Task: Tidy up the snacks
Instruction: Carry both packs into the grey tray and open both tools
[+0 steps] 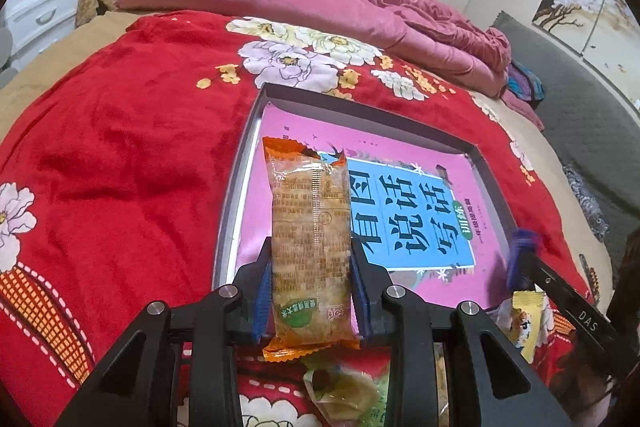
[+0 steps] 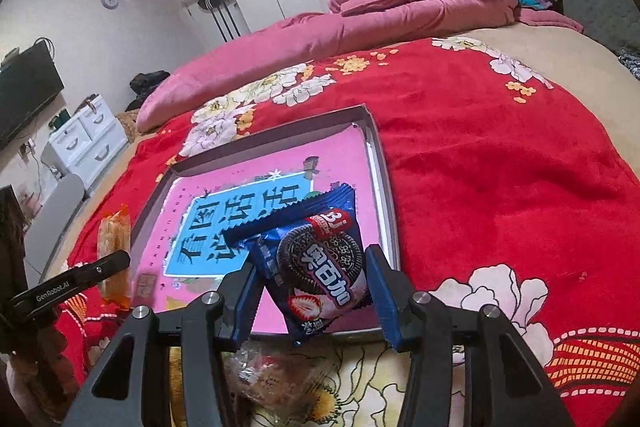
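The left gripper [image 1: 310,291] pinches an orange snack pack [image 1: 310,251] lengthwise; the right gripper [image 2: 312,291] clamps a blue cookie packet [image 2: 320,267] over the tray [image 2: 386,195].

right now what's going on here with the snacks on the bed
A person is sorting snacks on a red floral blanket, one gripper in each hand. The left gripper grips an orange-wrapped snack held over the near left edge of a shallow tray. The right gripper holds a blue Oreo packet over the tray's near right part. A pink book lines the tray. More snacks lie near the grippers.
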Tool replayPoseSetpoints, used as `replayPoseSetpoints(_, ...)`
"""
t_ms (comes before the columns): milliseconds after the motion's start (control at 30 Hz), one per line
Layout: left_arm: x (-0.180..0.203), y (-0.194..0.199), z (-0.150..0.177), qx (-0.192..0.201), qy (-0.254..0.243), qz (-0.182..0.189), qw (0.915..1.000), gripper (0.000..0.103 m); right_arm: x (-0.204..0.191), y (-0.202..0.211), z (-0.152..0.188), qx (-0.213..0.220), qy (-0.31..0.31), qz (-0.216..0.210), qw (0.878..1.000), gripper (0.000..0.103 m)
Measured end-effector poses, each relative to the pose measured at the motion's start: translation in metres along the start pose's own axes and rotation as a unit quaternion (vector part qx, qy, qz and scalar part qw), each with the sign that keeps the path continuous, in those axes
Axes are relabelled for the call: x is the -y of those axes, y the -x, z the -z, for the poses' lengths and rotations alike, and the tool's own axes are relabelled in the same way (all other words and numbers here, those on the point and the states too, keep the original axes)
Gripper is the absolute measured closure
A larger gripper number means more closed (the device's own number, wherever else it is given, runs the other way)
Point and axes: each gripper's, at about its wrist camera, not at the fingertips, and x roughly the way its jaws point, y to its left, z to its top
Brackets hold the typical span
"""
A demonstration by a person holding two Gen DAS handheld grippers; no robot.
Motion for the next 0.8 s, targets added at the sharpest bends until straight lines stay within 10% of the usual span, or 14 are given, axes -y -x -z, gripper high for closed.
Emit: replayPoseSetpoints(800,-0.004,-0.020,-0.001,-0.025,0.001,-0.010,0.9996,0.068,0.000,0.004,0.003,-0.001,0.021,0.019,1.000,0.053)
